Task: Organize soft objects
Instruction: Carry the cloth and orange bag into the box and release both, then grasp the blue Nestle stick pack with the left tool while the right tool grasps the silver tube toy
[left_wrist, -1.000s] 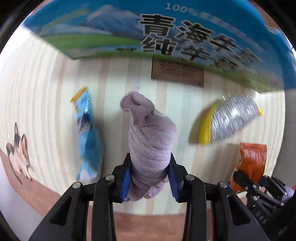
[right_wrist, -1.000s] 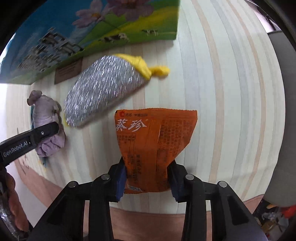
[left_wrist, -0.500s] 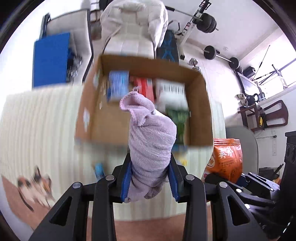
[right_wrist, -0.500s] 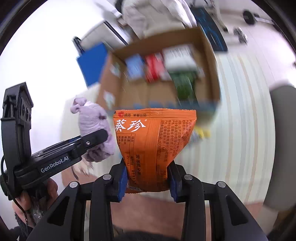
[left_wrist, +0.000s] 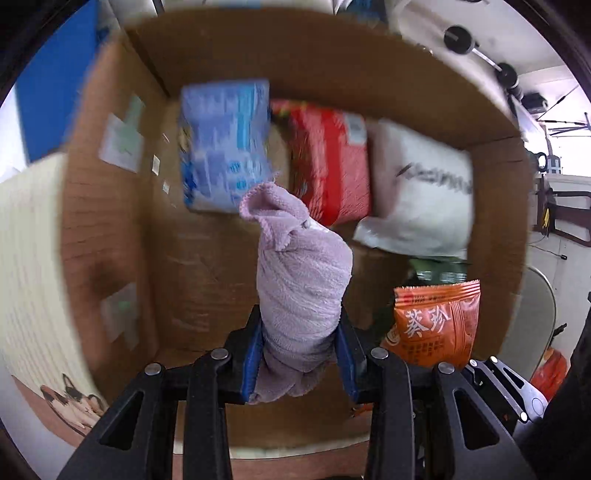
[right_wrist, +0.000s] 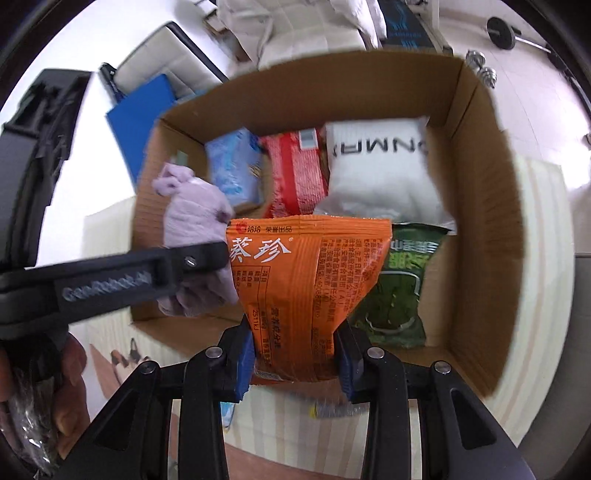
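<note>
The left tongs (left_wrist: 300, 363) clamp a fuzzy lilac towel (left_wrist: 301, 291), rolled and standing upright over the open box (left_wrist: 110, 229). The right tongs (right_wrist: 295, 356) pinch an orange snack bag (right_wrist: 306, 291), also upright above the box. Its lower edge is hidden between the pads, and the packs inside the box are blurred.

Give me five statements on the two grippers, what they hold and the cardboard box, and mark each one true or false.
1. The left gripper is shut on the purple towel. True.
2. The right gripper is open with nothing in it. False: it is shut on the orange snack bag.
3. The cardboard box holds nothing yet. False: a blue pack, a red pack, a white bag and a green bag lie inside.
4. The green bag lies nearer the camera than the white bag. True.
5. The purple towel lies on the box floor. False: it is held above it.
</note>
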